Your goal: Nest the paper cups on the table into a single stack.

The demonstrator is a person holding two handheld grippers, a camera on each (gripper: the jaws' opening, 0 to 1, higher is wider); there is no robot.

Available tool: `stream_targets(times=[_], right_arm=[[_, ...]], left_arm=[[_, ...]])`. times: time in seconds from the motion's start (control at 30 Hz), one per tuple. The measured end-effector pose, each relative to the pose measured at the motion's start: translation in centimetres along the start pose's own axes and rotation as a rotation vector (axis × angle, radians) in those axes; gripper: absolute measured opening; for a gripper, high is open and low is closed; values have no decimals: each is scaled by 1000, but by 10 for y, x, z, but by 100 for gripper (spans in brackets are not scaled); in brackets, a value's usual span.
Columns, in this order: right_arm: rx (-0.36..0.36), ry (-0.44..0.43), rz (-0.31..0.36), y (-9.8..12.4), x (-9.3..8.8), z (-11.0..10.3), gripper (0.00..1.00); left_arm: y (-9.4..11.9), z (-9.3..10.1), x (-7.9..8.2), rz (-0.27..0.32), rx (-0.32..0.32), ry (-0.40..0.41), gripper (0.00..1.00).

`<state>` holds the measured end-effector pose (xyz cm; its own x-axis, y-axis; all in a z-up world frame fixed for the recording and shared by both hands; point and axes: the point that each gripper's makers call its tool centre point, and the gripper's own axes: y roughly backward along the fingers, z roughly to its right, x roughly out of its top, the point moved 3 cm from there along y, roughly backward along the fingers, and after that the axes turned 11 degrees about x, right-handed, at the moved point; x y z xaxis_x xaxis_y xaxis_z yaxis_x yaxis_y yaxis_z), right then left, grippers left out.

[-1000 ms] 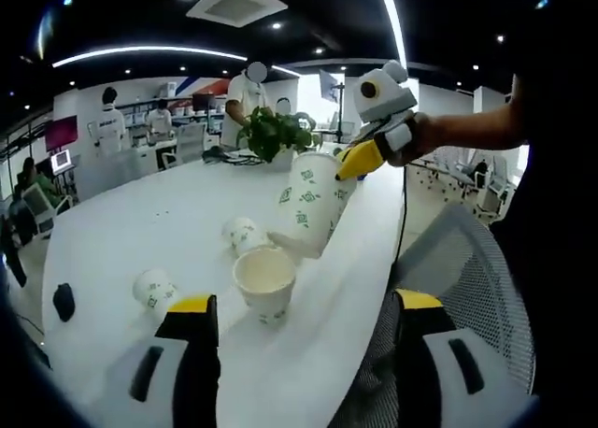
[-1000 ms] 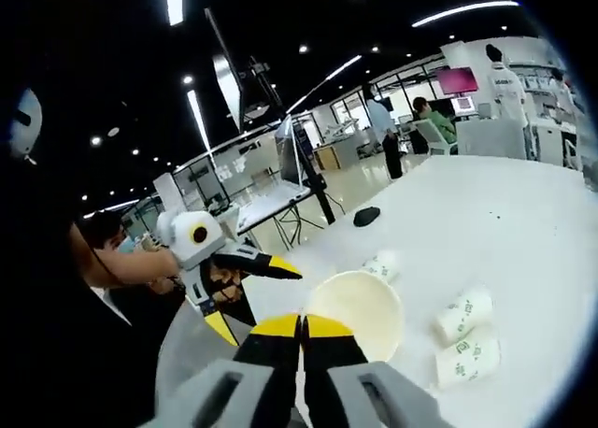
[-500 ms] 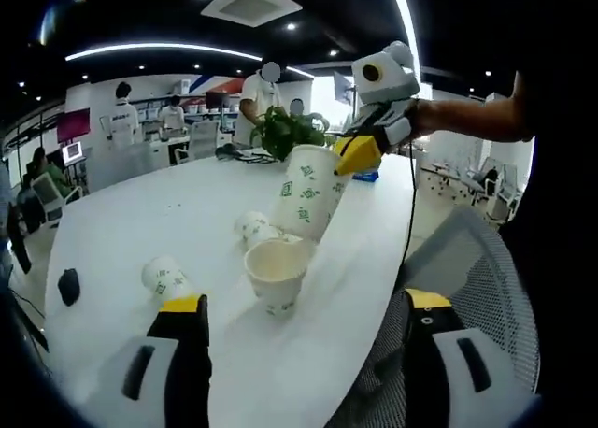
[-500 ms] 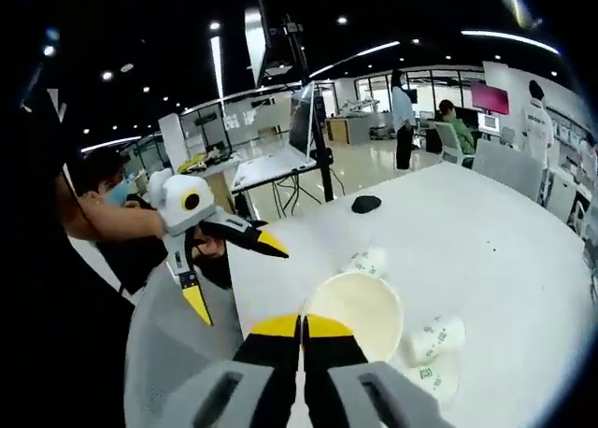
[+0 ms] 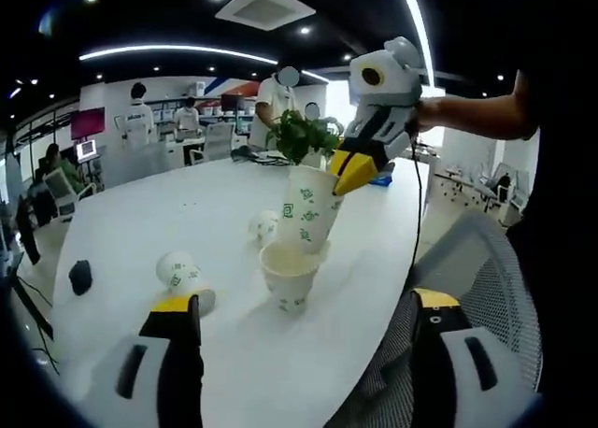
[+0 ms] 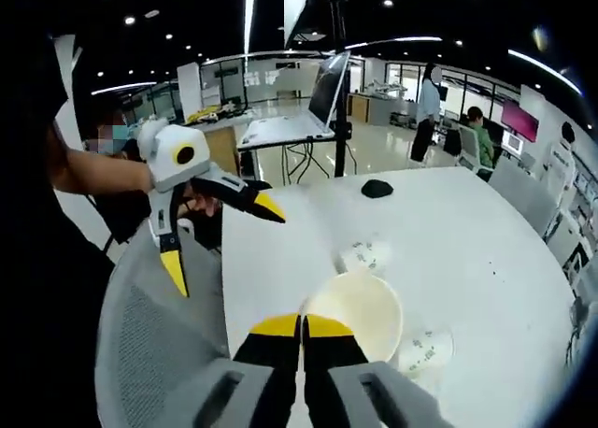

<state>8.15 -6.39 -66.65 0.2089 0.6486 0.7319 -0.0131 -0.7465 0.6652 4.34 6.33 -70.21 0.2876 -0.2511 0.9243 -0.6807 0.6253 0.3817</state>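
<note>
Open office, long white table (image 5: 140, 222); my right tongs (image 5: 353, 170) pinch the rim of a tilted paper cup (image 5: 309, 209), angling it toward the upright cup (image 5: 291, 276) just below; my left tongs (image 5: 299, 306) wait spread apart; loose cups (image 5: 179, 272) lie toppled, perhaps three

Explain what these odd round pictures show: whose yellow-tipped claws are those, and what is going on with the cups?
No robot here: a person holds a two-jaw tool in each hand, each carrying its own fisheye camera. In the left gripper view, the left gripper has its jaws wide apart. The right gripper pinches the rim of a tilted paper cup, held above an upright cup on the white table. Two more cups lie tipped over behind. In the right gripper view, its closed jaws grip that cup's rim, and you look into its mouth.
</note>
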Motion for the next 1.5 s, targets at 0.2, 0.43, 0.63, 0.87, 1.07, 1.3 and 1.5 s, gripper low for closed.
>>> stream_targets(times=[0.2,0.43,0.63,0.87,1.07,1.3,1.5], right_arm=[[-9,-4,-41,-10,-4,4,0],[-20,-4,-83,-23,-7,9,0],[-15,18,-137,-36,-12,9,0],[0,33,-175,-50,-17,13,0],[4,34,-186,-58,-22,17,0],[19,3,-185,-66,-26,17,0],[31,-4,-195,-71,-31,15,0]], left_arm=[[1,1,-2,14,17,17,96],[2,7,-8,10,13,33,96],[3,11,-11,2,5,34,96],[2,12,-13,-1,0,26,99],[2,12,-14,0,3,26,99],[3,13,-17,-8,6,25,98],[4,13,-20,-28,8,-4,98]])
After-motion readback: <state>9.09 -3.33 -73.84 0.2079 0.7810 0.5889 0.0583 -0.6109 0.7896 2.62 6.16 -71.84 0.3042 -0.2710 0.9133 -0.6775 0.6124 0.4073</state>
